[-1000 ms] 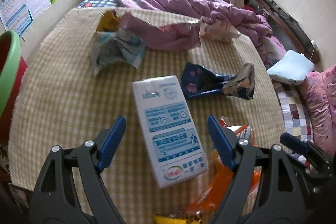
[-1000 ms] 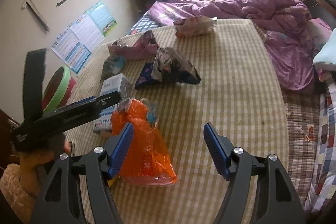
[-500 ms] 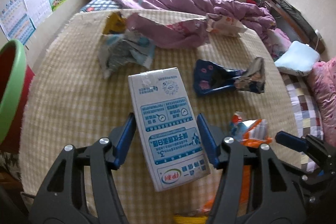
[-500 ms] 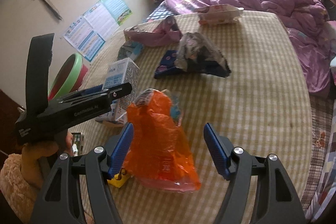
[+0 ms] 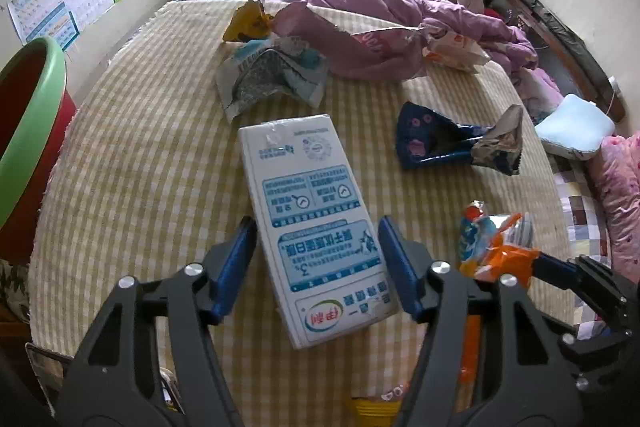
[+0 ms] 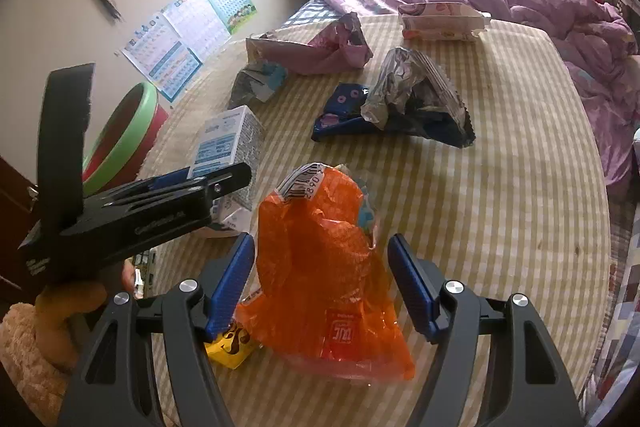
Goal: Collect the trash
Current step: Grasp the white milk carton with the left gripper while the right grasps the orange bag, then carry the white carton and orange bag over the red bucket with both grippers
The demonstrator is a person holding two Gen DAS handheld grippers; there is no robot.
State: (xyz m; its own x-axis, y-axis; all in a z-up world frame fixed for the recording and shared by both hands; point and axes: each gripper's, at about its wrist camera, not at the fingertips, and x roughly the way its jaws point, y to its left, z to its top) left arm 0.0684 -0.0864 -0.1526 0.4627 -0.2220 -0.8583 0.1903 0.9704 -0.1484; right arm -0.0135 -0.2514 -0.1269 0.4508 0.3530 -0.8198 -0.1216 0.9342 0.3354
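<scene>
Carton (image 5: 316,223) lies flat on the checked mat (image 5: 132,163), long axis running away from you, its near end between your left gripper (image 5: 316,267) pads. Judged: a drinks carton, likely empty, so light; stiff on its edges but the broad faces will dent. Film finish looks slick. Take it across the narrow sides, where you are now, and squeeze only until it stops sliding.

Left jaws have just been closing on it. The right pad sits against the carton's edge; on the left a thin strip of mat seems to show between pad and carton, so I cannot tell that both sides are gripping. The right wrist view shows it side-on and settles nothing.

Orange bag (image 6: 324,267) lies crumpled on the mat just right of the carton, upright in a loose heap between your right gripper (image 6: 320,279) pads. Judged: thin plastic, near weightless, limp, will fold and slip. Pinch a bunched fold at mid-height, not a single edge. Right fingers stand spread, clear of the bag on both sides, holding nothing.

Basin (image 5: 24,131), green-rimmed, stands off the mat's left edge, perhaps for the trash.
</scene>
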